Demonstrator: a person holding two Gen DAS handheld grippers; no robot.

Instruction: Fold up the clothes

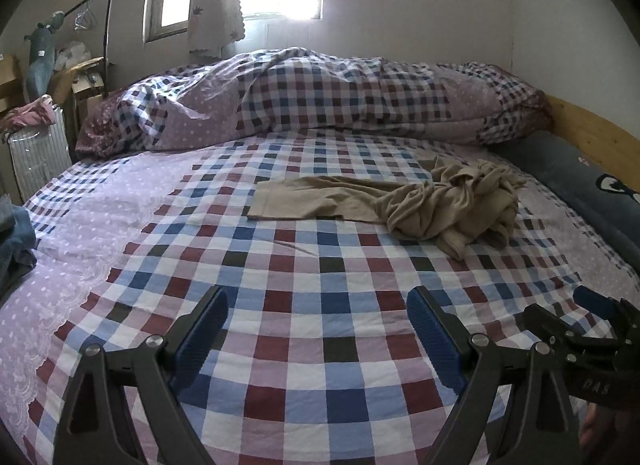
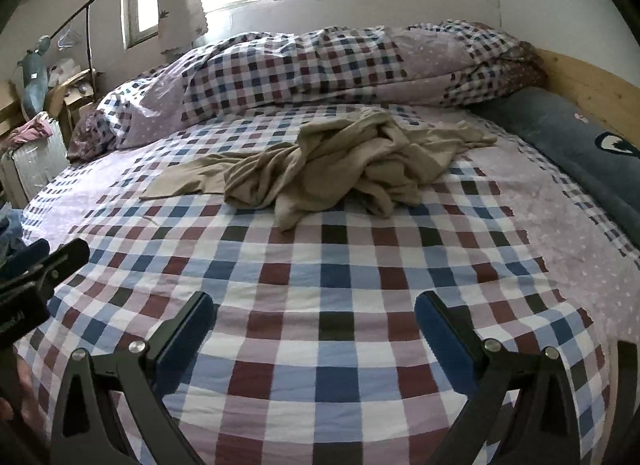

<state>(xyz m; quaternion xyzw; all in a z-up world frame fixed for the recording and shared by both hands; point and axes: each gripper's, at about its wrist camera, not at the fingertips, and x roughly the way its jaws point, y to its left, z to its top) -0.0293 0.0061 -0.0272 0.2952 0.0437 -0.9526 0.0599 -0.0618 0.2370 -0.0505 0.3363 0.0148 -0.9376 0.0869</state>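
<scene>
A crumpled beige garment lies on the checked bedsheet, one flat end stretched out to the left and the rest bunched in a heap. My left gripper hovers open over the sheet, well short of the garment, with nothing between its blue pads. My right gripper is open too and holds nothing, the heap lying ahead of it. The right gripper shows at the lower right of the left wrist view. The left gripper shows at the left edge of the right wrist view.
A rolled checked duvet runs along the far side under the window. A dark grey pillow lies against the wooden headboard on the right. Blue clothing sits at the left bed edge, with a white radiator beyond.
</scene>
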